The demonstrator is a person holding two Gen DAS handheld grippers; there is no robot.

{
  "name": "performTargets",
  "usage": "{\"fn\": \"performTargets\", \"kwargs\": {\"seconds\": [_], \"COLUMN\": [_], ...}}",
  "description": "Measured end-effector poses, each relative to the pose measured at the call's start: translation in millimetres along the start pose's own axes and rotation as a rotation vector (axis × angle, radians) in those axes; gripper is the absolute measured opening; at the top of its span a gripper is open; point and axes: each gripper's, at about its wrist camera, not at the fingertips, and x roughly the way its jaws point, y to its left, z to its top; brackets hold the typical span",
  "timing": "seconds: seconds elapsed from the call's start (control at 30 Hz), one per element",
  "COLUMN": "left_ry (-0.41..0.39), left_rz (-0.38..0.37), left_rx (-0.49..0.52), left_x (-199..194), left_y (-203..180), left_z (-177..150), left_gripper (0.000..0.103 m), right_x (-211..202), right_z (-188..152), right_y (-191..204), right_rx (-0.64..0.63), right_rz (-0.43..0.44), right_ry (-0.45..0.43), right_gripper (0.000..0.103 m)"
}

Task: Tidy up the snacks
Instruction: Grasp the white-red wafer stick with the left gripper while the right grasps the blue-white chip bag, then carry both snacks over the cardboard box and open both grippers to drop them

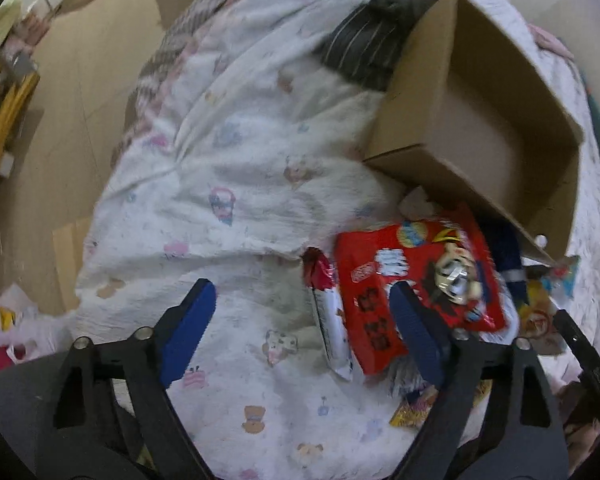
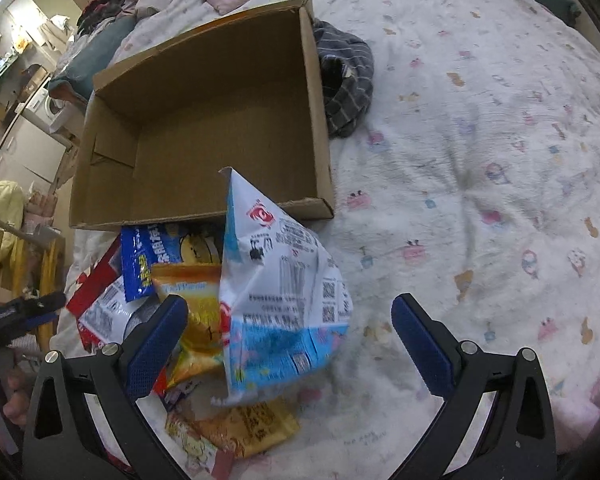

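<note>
An open, empty cardboard box [image 1: 476,120] [image 2: 204,120] lies on the bed. A pile of snack bags lies at its near side. In the left wrist view a red snack bag [image 1: 416,280] lies on top, with a narrow white and red packet [image 1: 328,320] to its left. My left gripper [image 1: 302,304] is open, its right finger over the red bag. In the right wrist view a white and light-blue bag [image 2: 284,292] stands up on the pile, with a blue bag [image 2: 160,252] and orange bags [image 2: 196,300] beside it. My right gripper [image 2: 290,316] is open around the white and blue bag.
A white patterned bedsheet [image 2: 480,160] covers the bed. A dark striped cloth [image 2: 344,84] [image 1: 364,48] lies beside the box. The floor and cardboard [image 1: 60,120] are left of the bed. The other gripper [image 2: 16,316] shows at the left edge.
</note>
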Motion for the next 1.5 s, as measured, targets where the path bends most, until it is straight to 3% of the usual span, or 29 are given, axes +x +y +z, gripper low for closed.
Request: {"fn": "performTargets", "kwargs": {"seconds": [0.07,0.2,0.27,0.3,0.4,0.6,0.73,1.03,1.23,1.33,1.5], "left_ry": [0.046,0.093,0.14,0.178,0.209,0.156,0.116,0.01,-0.046,-0.074,-0.148], "left_rz": [-0.004,0.005,-0.033,-0.051,-0.026,-0.01,-0.012,0.037,0.032,-0.009,-0.018], "left_rx": [-0.008,0.003,-0.031,-0.034,0.003,0.036,0.051,0.121,0.155,0.159,0.227], "left_x": [13.6,37.8,48.0,54.9,66.2,54.5,42.7,7.0,-17.8,-33.8,-68.9], "left_y": [-1.4,-7.0,-3.9,-3.6,-5.8,-6.1,-2.2,-13.6,-29.9,-34.0,-60.0], "left_z": [-0.8,-6.4,-12.6,-17.2,-24.4,-21.1,-18.9,-14.8,-15.8,-23.4,-15.1], "left_gripper": [0.064,0.038,0.023,0.02,0.016,0.013,0.013,0.013,0.013,0.013,0.013], "right_x": [4.8,13.2,18.6,21.1,26.4,18.6,7.0,-14.4,-42.1,-66.7,-86.8], "right_z": [1.2,2.4,2.5,2.1,3.4,3.9,-1.1,-15.0,-16.5,-8.3,9.5], "right_y": [0.3,2.8,2.1,1.9,-0.9,-13.3,-21.9,-48.9,-61.0,-57.6,-39.9], "right_rx": [-0.007,-0.022,-0.02,-0.014,-0.012,0.041,0.061,0.113,0.156,0.16,0.145], "right_rz": [-0.006,-0.019,-0.005,0.004,0.0,0.061,0.099,0.092,0.111,0.19,0.277], "right_ry": [-0.005,0.018,0.035,0.043,0.061,0.041,0.016,-0.024,-0.125,-0.214,-0.263], "right_gripper": [0.1,0.078,0.074,0.072,0.062,0.038,0.037,0.036,0.036,0.036,0.036]}}
